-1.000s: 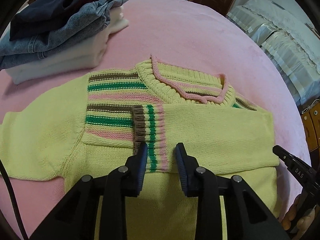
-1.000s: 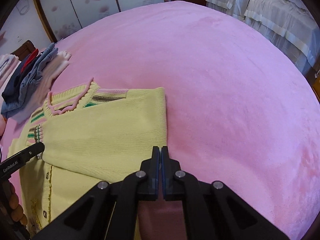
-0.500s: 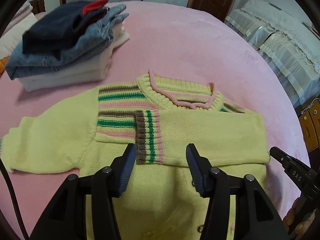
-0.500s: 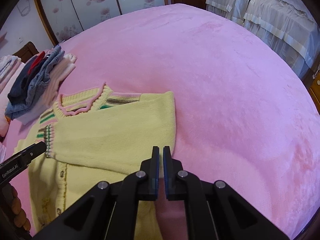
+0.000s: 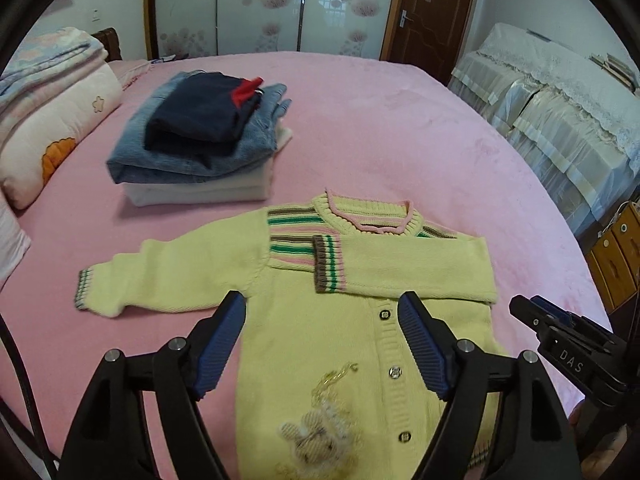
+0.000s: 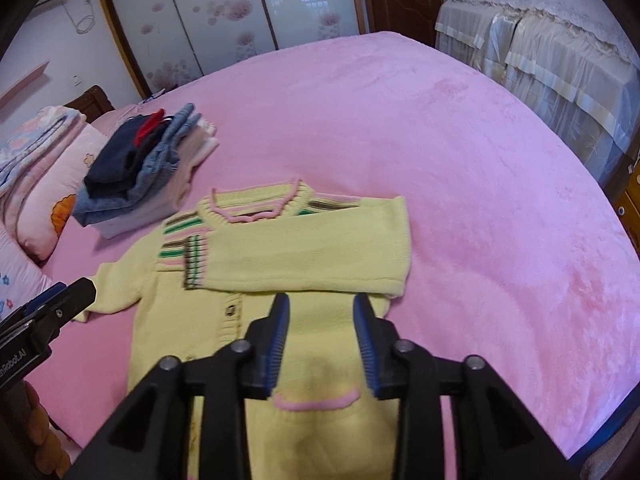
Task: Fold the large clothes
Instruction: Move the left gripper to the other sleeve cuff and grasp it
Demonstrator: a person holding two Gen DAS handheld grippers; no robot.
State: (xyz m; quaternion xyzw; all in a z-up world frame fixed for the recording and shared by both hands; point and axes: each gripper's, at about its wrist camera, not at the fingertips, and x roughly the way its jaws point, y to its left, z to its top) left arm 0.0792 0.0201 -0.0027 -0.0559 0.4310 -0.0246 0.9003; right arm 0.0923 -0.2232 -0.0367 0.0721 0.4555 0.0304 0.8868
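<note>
Blue-padded left tongs [image 5: 322, 322] spread wide, jaws have just been opening, nothing between them; they hover over the yellow cardigan [image 5: 312, 320] without touching it. Right tongs [image 6: 322, 320] partly spread, also just been opening, empty, above the cardigan's lower body. Cardigan lies flat, front up, near the near edge of the bed [image 5: 400, 120], long axis running from that edge toward the collar. One sleeve [image 5: 408, 268] is already folded across the chest. The other sleeve [image 5: 160, 276] is unfolded, sticking out toward the bed's left side. Left tongs are clearly nearer its cuff, so that fold looks like a left-hand job. Pink plush cover, soft, should give under a pinch. Folded stack [image 5: 200, 148] sits further up the bed, well apart; pillows [image 5: 52, 128] at the head; wardrobe [image 5: 256, 4] and door behind.
</note>
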